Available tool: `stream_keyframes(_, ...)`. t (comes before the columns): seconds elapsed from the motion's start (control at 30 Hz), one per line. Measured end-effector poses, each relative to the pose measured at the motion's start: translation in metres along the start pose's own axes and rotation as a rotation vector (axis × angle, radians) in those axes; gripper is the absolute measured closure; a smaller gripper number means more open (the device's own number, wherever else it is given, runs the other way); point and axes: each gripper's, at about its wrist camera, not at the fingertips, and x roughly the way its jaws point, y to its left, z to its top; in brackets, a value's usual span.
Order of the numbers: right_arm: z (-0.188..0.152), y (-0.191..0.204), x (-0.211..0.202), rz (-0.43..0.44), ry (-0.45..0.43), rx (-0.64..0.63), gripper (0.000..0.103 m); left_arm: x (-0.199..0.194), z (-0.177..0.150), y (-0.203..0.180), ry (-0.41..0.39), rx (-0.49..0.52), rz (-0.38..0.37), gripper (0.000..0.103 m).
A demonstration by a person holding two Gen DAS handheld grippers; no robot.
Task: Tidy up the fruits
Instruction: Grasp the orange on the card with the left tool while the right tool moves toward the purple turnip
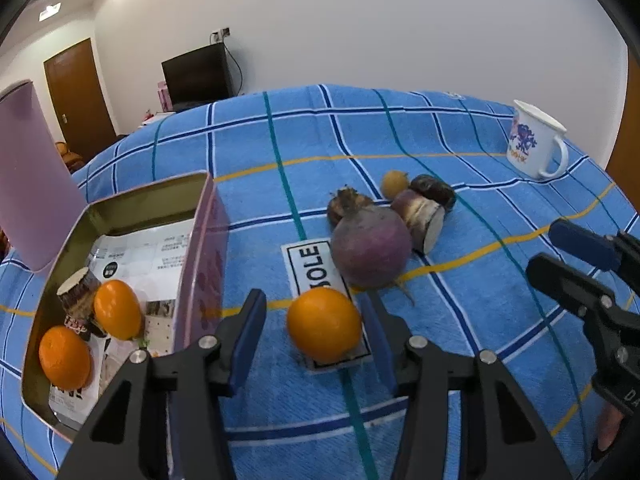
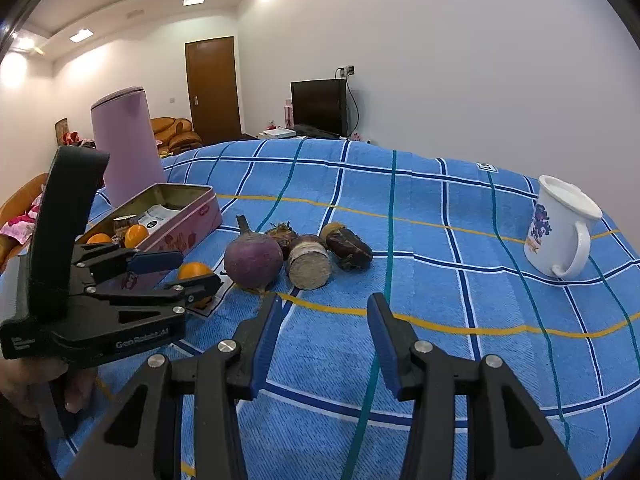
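Checked cloth (image 1: 460,360); turnip (image 1: 370,248) behind orange (image 1: 324,324).

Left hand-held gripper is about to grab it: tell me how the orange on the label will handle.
The orange looks round, so it would likely roll if nudged. Its skin seems smooth, so it may slip between the left hand-held gripper pads. Probably firm enough.

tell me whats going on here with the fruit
A person with a gripper in each hand is sorting fruit. The left gripper has its jaws around an orange lying on a white card, beside a tin already holding two oranges. The right gripper hangs open and empty near the turnip.
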Motion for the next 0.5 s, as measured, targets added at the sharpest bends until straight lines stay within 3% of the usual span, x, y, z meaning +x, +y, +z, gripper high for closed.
stream_keyframes(0.1, 0.001, 0.002, 0.000, 0.001, 0.002, -0.004, 0.056, -0.001, 0.000, 0.005, -0.008, -0.002, 0.010, 0.064)
stream_keyframes(0.27, 0.003, 0.005, 0.002, -0.009, 0.011, -0.022, 0.056, -0.006, -0.002, 0.014, -0.031, -0.025, -0.009, 0.065)
stream_keyframes(0.5, 0.002, 0.007, 0.007, -0.012, 0.022, -0.021, 0.056, -0.032, -0.001, 0.022, -0.120, -0.064, -0.066, 0.065)
